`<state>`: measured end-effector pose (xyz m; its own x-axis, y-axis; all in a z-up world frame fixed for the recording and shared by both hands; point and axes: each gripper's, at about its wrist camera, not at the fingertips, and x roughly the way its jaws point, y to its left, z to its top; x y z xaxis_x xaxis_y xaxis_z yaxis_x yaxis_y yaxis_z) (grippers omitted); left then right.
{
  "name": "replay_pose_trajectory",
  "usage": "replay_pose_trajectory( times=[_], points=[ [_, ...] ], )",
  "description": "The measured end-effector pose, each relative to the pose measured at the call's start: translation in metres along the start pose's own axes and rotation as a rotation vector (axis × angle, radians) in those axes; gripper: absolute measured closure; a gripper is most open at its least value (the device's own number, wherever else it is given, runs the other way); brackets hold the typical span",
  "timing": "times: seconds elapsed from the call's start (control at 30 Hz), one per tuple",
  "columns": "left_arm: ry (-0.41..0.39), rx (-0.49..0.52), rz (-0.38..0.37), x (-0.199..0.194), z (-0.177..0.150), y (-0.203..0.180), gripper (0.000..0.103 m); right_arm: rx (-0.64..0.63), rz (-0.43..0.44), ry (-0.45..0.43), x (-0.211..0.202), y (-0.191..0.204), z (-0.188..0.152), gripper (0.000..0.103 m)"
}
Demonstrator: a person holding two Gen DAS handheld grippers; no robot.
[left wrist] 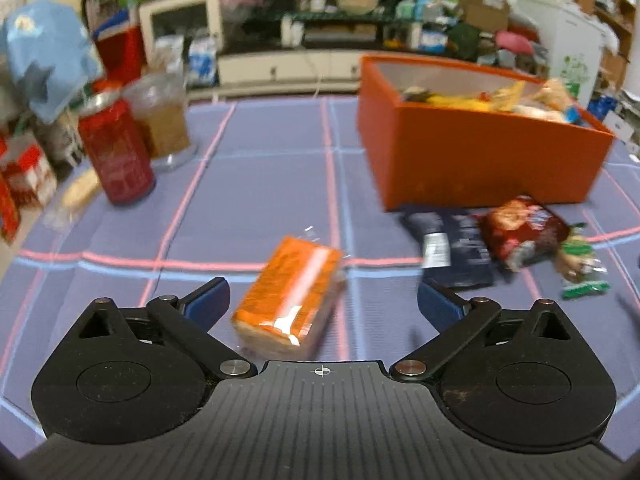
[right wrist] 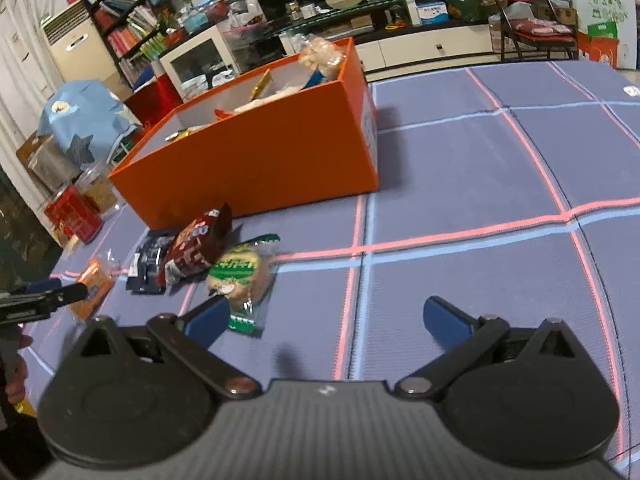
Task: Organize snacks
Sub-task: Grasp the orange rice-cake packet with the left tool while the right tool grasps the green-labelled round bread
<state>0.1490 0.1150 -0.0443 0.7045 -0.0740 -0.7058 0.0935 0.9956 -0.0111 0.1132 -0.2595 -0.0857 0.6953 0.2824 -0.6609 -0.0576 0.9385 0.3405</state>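
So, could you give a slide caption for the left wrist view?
Open left gripper approaches an orange snack pack lying on the tablecloth, orange box behind.

Orange box [left wrist: 472, 160], purple tablecloth [left wrist: 260, 184] with pink and blue grid lines, orange packet [left wrist: 288, 300], dark red pouch [left wrist: 520, 232], green-and-white wrapper [right wrist: 240, 276], red can [left wrist: 116, 152].
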Motion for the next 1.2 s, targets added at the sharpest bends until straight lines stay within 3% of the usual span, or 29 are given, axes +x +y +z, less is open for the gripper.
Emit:
replay_pose_trajectory(
  times=[0.07, 0.13, 0.2, 0.23, 0.27, 0.33, 0.47, 0.57, 0.73, 0.8, 0.9, 0.93, 0.97, 1.0, 1.03, 1.2],
  points=[
    [0.019, -0.033, -0.001, 0.012, 0.002, 0.010, 0.029, -0.015, 0.016, 0.002, 0.002, 0.002, -0.001, 0.000],
    [0.024, -0.043, 0.006, 0.023, 0.004, 0.013, 0.037, -0.047, 0.016, 0.009, 0.004, 0.008, -0.003, 0.000],
    [0.065, -0.053, -0.002, 0.033, 0.003, 0.013, 0.069, -0.077, 0.007, 0.014, 0.007, 0.013, -0.004, 0.000],
    [0.067, -0.051, -0.010, 0.034, 0.001, 0.011, 0.069, -0.086, 0.003, 0.014, 0.008, 0.014, -0.004, 0.000],
    [0.053, -0.027, -0.020, 0.030, -0.002, 0.007, 0.084, -0.091, 0.000, 0.011, 0.008, 0.015, -0.004, 0.000],
    [0.063, 0.009, -0.047, 0.021, -0.009, -0.004, 0.091, -0.098, 0.001, 0.001, 0.007, 0.017, -0.004, 0.000],
    [0.074, -0.001, -0.125, 0.003, -0.026, -0.033, 0.088, -0.151, 0.041, -0.048, 0.004, 0.029, -0.005, 0.000],
    [0.071, -0.006, -0.121, -0.003, -0.032, -0.053, 0.082, -0.241, 0.031, -0.035, 0.016, 0.050, -0.002, 0.001],
    [0.056, 0.003, -0.167, -0.005, -0.032, -0.062, 0.066, -0.309, 0.016, -0.016, 0.038, 0.073, 0.005, 0.001],
    [0.051, -0.023, -0.173, -0.003, -0.031, -0.056, 0.049, -0.286, 0.019, 0.001, 0.050, 0.075, 0.008, 0.001],
    [0.034, -0.069, -0.174, -0.003, -0.029, -0.047, 0.042, -0.286, 0.013, 0.009, 0.065, 0.081, 0.007, 0.002],
    [0.031, -0.084, -0.177, -0.003, -0.028, -0.045, 0.042, -0.299, -0.003, 0.006, 0.069, 0.082, 0.006, 0.011],
    [0.033, -0.095, -0.179, -0.004, -0.028, -0.042, 0.040, -0.321, -0.023, -0.019, 0.069, 0.082, 0.003, 0.035],
    [0.035, -0.105, -0.180, -0.003, -0.027, -0.041, 0.039, -0.342, -0.040, -0.029, 0.069, 0.082, 0.003, 0.043],
    [0.039, -0.114, -0.179, -0.003, -0.027, -0.039, 0.039, -0.341, -0.051, -0.026, 0.068, 0.080, 0.004, 0.048],
    [0.042, -0.127, -0.183, -0.003, -0.028, -0.039, 0.039, -0.309, -0.089, 0.000, 0.039, 0.058, -0.010, 0.048]
  ],
)
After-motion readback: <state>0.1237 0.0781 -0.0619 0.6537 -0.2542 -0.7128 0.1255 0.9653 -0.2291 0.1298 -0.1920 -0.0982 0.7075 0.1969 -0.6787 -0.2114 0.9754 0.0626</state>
